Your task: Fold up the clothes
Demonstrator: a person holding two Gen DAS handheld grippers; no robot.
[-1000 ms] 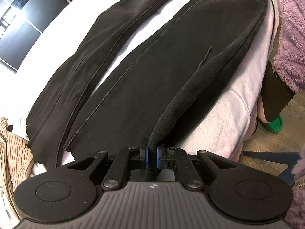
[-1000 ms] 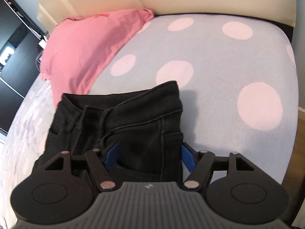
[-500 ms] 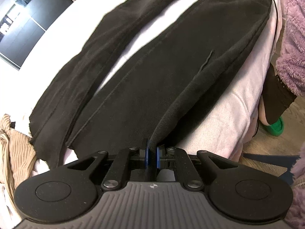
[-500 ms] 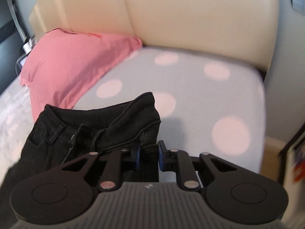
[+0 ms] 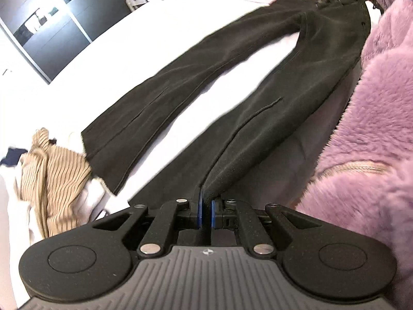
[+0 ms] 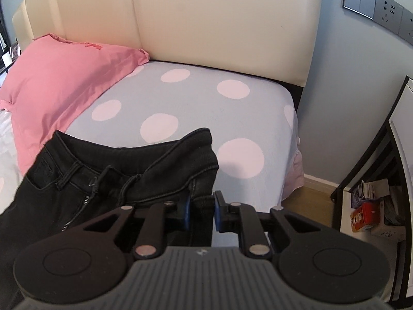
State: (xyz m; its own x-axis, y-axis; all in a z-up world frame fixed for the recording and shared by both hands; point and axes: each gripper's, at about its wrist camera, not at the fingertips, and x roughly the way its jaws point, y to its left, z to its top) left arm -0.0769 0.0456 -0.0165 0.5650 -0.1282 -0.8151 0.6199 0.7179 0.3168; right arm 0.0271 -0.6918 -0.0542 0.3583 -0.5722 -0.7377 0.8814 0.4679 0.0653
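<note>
Lifted black trousers (image 5: 296,82), legs outstretched now

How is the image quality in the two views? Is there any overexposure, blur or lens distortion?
Left wrist view: the bedsheet is overexposed to near white, the striped beige garment is slightly blurred, and the black trousers look stretched by the fisheye. Right wrist view: even light and sharp; the headboard edges bow, and a soft shadow falls on the dotted sheet beside the waistband.
</note>
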